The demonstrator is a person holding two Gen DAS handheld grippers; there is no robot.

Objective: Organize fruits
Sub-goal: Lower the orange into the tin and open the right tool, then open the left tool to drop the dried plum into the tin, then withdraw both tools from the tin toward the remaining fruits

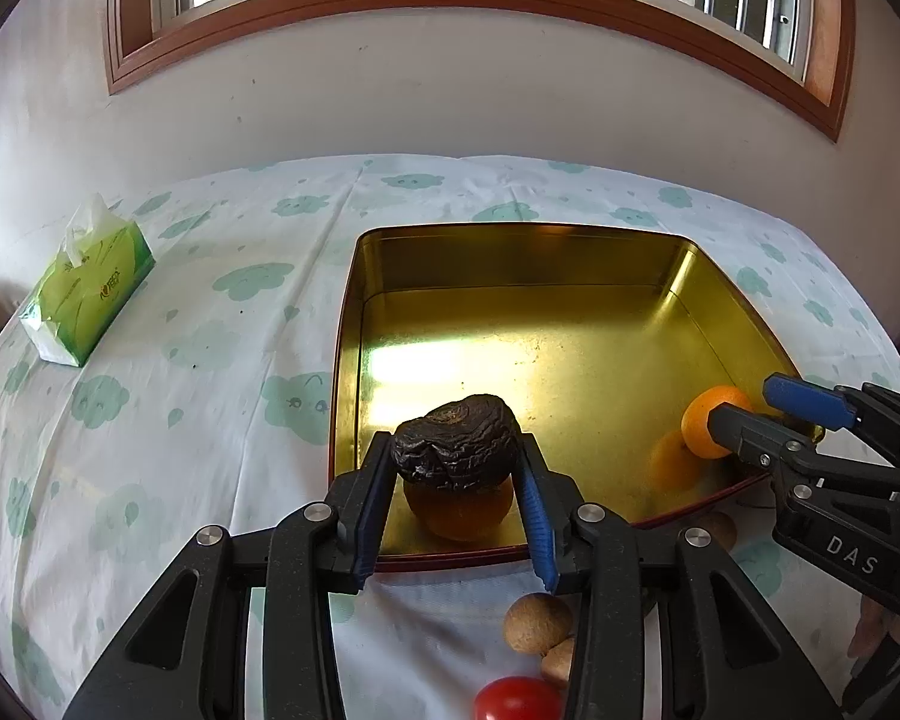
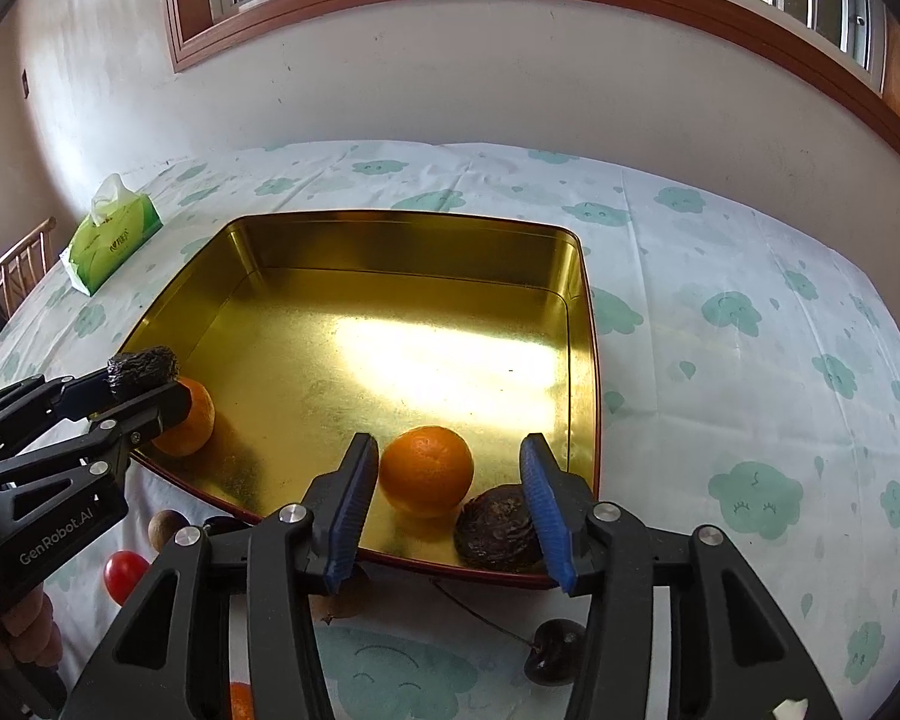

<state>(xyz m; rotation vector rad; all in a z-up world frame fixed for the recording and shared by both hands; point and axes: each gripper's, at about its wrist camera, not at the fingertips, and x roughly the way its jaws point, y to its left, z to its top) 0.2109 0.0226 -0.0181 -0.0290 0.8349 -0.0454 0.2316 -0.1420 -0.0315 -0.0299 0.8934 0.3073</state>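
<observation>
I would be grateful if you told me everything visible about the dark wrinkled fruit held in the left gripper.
The dark wrinkled fruit is nearly black, shrivelled and deeply creased, like dried skin. The left gripper pinches it between its blue-padded fingers, above the gold tin's near corner. An orange lies directly below it; contact between them is unclear.

A wrinkled black fruit point(image 1: 456, 441) sits clamped between blue pads above an orange point(image 1: 459, 510) that rests in the near left corner of the shallow gold tin point(image 1: 510, 258). A second orange point(image 2: 426, 471) stands on the tin's floor near the front wall, with another wrinkled dark fruit point(image 2: 498, 528) just beside it in the near right corner. Outside the tin on the cloth lie two tan round fruits point(image 1: 537, 624), a red tomato point(image 1: 516, 699) and a dark cherry point(image 2: 555, 651) with its stem.
</observation>
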